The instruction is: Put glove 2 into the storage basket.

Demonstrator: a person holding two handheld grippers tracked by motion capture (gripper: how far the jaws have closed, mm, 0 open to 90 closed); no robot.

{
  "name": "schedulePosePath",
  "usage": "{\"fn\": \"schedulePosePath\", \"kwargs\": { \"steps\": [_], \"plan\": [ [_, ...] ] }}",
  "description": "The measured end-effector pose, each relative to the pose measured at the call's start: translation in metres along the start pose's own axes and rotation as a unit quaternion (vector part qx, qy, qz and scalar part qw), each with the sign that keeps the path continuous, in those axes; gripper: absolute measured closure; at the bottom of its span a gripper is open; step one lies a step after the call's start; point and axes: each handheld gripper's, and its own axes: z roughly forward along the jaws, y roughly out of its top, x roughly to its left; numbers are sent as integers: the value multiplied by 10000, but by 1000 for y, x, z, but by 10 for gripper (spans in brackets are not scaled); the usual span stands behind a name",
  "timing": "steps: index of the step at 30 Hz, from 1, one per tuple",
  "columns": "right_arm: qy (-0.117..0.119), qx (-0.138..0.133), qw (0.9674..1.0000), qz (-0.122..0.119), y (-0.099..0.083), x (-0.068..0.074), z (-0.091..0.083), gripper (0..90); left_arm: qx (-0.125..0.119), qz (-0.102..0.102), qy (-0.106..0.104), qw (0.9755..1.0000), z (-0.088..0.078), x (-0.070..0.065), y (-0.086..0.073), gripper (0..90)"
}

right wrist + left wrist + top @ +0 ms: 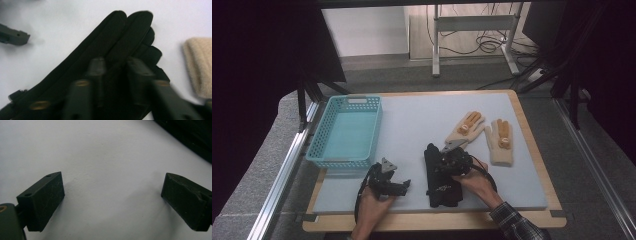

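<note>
A pair of black gloves (440, 192) lies stacked on the grey mat near the front, fingers pointing away from me. My right gripper (439, 167) is down on them. In the right gripper view its jaws (116, 62) stand close together, with a fold of the black glove (130, 32) pinched between the pads. My left gripper (405, 185) rests low on the mat just left of the gloves. It is open (112, 195), with only bare mat between its fingers. Two beige gloves (467, 127) (501, 142) lie farther back on the right.
A turquoise plastic basket (343, 163) with nothing in it stands at the back left of the mat (412, 115). One beige glove's cuff (200, 65) lies just right of the black pair. A jaw of the left gripper (15, 37) is close on their other side.
</note>
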Motion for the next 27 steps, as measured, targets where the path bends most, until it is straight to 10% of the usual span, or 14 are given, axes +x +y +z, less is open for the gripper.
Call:
{"fn": "schedulePosePath", "kwargs": {
  "steps": [3,15,27],
  "plan": [
    [46,20,9999,145,0,4,-3,849,-1,12,0,10000,0,0,0,50],
    [-67,-817,9911,1051,13,23,-46,861,-35,-31,-5,10000,1,0,0,50],
    [-298,-924,9816,1642,1,27,-36,836,-19,-6,1,10000,0,0,0,50]
  ]
}}
